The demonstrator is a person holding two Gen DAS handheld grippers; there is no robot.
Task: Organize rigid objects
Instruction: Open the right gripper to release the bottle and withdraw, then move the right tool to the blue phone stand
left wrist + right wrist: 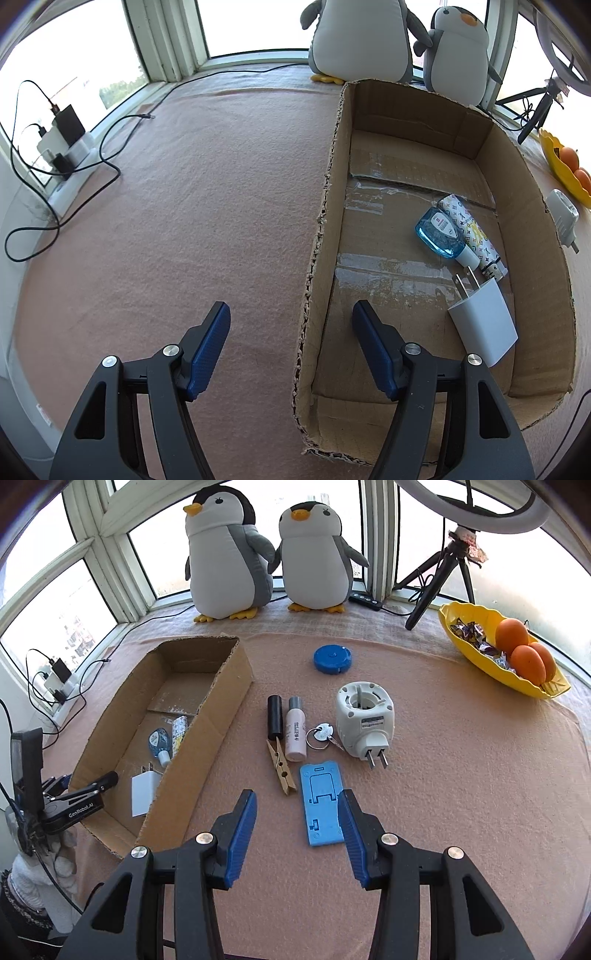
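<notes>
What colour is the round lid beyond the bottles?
Blue, clearest in the right wrist view: round lid.

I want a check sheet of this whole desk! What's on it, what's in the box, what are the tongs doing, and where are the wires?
Surface: pink felt cloth, bare patches clean.
Job's things: open brown cardboard box holds a white charger cube, a blue gel bottle and a patterned white tube. Outside lie a blue plastic phone stand, wooden clothespin, black cylinder, pale pink bottle, keyring, white plug-in device, blue round lid.
Clutter: yellow fruit bowl, two plush penguins.
Tongs: left tongs empty, straddling the box wall; right tongs open, empty.
Cables: black wires by the power strip.
Surroundings: windows, tripod.
</notes>
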